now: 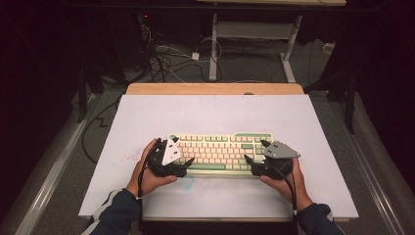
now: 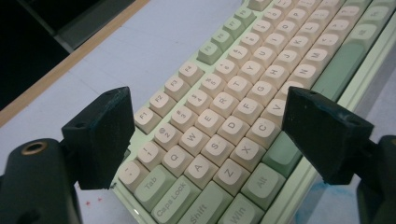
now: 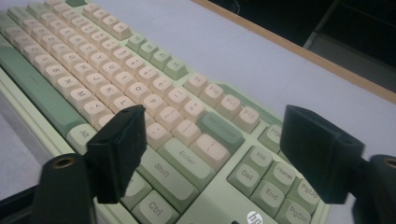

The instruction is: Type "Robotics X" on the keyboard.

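A pale green keyboard [image 1: 220,149] with cream and green keys lies across the middle of the white tabletop [image 1: 210,112]. My left gripper [image 1: 182,150] sits at its left end, held in a hand. In the left gripper view the keyboard's [image 2: 224,116] left end lies between the jaws of the left gripper [image 2: 208,107], which stand wide apart and open. My right gripper [image 1: 255,151] is at the right end. Its jaws are spread just as wide, and the right gripper [image 3: 217,121] straddles the Enter and arrow-cluster part of the keyboard [image 3: 140,88] without pressing on it.
A wooden strip [image 1: 215,88] borders the table's far edge. Beyond it, cables [image 1: 161,58] lie on the floor beside the white legs of another desk [image 1: 214,49]. Small red specks [image 1: 131,156] mark the tabletop left of the keyboard, and a faint blue smudge [image 1: 187,182] lies in front of it.
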The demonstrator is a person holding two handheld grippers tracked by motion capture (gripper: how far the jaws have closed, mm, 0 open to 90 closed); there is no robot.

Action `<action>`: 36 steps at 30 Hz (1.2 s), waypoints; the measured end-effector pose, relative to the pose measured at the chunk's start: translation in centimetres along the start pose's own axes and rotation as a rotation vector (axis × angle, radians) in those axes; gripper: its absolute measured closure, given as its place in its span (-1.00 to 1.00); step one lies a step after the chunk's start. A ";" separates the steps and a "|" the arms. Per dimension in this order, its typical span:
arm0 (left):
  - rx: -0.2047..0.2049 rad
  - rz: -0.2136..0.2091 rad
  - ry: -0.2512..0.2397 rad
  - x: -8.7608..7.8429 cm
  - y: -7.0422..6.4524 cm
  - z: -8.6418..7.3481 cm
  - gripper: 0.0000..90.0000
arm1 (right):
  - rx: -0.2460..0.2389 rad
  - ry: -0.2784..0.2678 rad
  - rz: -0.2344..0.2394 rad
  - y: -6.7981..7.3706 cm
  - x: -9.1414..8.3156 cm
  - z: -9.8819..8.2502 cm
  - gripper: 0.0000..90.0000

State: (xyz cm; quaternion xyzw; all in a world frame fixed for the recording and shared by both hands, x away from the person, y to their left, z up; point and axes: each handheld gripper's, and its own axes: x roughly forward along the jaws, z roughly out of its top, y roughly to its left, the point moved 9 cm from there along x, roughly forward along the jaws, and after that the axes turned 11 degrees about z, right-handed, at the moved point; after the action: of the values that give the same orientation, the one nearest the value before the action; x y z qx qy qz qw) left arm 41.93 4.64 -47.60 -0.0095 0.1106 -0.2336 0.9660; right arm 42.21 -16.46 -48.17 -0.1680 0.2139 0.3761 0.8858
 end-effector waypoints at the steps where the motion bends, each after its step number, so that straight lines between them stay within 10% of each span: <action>1: 0.006 0.005 0.001 0.0 0.1 -0.1 -0.64 | -0.005 0.005 -0.007 0.0 0.1 0.0 -0.59; 36: 0.044 0.014 -0.058 -2.2 0.4 0.8 -0.65 | -0.067 -0.036 -0.064 0.4 -1.8 0.7 -0.56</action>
State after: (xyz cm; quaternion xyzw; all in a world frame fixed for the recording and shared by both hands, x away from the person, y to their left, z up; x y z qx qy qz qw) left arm 40.37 5.94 -46.34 0.0057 0.0775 -0.2290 0.9703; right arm 40.96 -16.93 -46.78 -0.1974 0.1796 0.3575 0.8950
